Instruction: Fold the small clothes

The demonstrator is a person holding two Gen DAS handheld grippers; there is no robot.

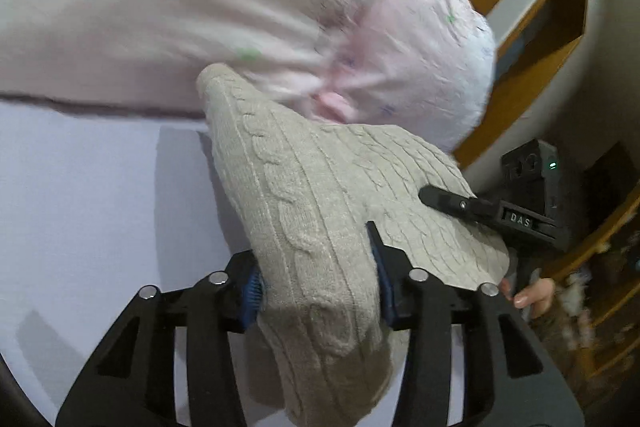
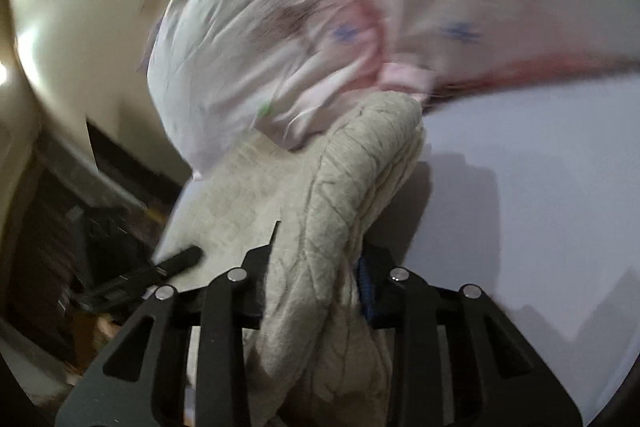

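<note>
A beige cable-knit garment (image 1: 304, 203) hangs between both grippers above a white surface (image 1: 88, 195). My left gripper (image 1: 316, 267) is shut on one bunched end of it. My right gripper (image 2: 316, 267) is shut on the other end (image 2: 320, 227). In the left wrist view the right gripper (image 1: 452, 203) shows at the right, clamped on the knit's edge. In the right wrist view the left gripper (image 2: 176, 261) shows at the lower left, on the knit. The knit's far tip touches a pink pillow (image 1: 240, 7).
The pink pillow with small blue and green marks (image 2: 320, 27) lies at the far side of the white surface (image 2: 540, 187). Wooden furniture (image 1: 552, 27) stands to the right in the left wrist view. A cream wall (image 2: 80, 27) and dark furniture (image 2: 60, 207) show left.
</note>
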